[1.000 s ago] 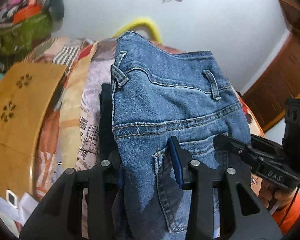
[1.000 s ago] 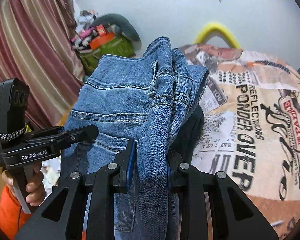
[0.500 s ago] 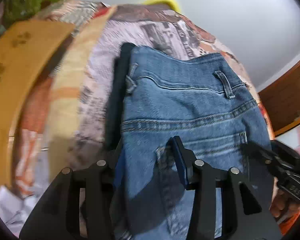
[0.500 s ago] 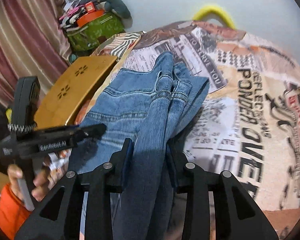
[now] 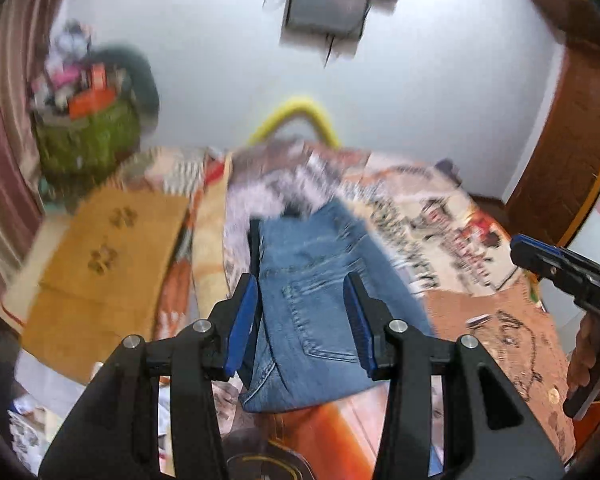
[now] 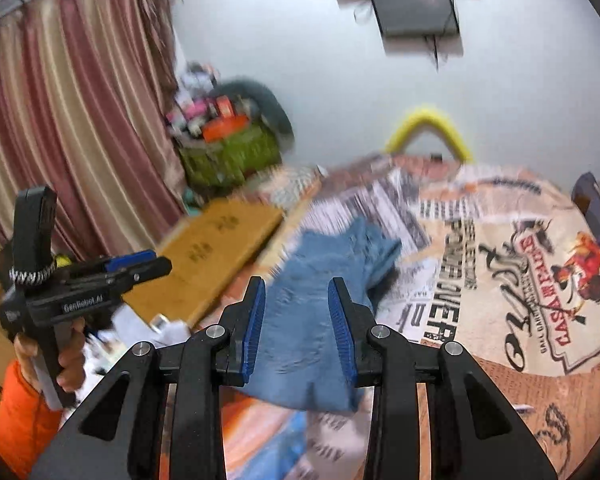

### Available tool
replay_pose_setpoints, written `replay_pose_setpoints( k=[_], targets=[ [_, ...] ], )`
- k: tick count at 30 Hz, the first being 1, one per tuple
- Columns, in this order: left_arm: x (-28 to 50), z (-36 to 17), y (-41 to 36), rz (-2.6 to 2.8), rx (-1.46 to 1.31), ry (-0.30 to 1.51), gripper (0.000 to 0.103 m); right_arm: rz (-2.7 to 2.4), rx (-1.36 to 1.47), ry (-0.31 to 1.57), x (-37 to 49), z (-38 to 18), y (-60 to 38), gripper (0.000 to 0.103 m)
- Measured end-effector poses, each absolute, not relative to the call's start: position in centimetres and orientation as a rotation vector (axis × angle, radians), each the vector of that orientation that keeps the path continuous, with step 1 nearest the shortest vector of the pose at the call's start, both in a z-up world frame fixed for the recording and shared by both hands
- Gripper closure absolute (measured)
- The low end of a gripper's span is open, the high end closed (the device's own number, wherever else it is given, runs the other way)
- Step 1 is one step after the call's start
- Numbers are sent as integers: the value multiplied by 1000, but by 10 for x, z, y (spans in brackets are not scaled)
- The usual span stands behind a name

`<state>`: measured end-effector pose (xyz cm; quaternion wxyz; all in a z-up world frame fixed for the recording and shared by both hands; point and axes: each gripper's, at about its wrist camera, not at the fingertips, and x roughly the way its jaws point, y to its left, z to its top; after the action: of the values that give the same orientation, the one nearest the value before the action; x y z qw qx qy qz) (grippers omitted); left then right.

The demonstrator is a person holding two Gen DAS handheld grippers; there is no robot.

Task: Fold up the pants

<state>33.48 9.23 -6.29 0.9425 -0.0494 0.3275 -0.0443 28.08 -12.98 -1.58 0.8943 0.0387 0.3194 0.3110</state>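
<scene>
One pair of jeans (image 5: 320, 304), two grippers, one wooden board (image 5: 104, 264)

Denim pants (image 5: 320, 300) on printed cloth bedspread (image 5: 480, 240).

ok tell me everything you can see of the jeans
The jeans are blue denim, folded into a compact stack lying flat on the printed bedspread. A back pocket with stitched seams faces up, and a dark layer shows along the left edge. Both frames are blurred. Neither gripper touches them; the jaws of both stand apart above the denim.
</scene>
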Motion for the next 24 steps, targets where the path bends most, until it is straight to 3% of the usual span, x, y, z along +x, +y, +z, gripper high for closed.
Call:
replay_pose_setpoints(
  k=[6, 14, 16, 18, 21, 24],
  targets=[
    [228, 10, 60, -97, -44, 455, 59, 694, 103, 489, 199, 44, -145, 72],
    [106, 48, 27, -63, -8, 248, 54, 652, 39, 273, 91, 73, -150, 72],
    [83, 46, 22, -29, 4, 212, 46, 624, 17, 240, 75, 72, -148, 61],
    [68, 44, 21, -13, 4, 195, 27, 592, 1, 211, 61, 71, -147, 51],
    [53, 39, 20, -10, -11, 190, 10, 552, -2, 192, 51, 71, -147, 30],
    [44, 37, 21, -1, -27, 182, 1, 511, 4, 187, 49, 72, -148, 14]
  ],
)
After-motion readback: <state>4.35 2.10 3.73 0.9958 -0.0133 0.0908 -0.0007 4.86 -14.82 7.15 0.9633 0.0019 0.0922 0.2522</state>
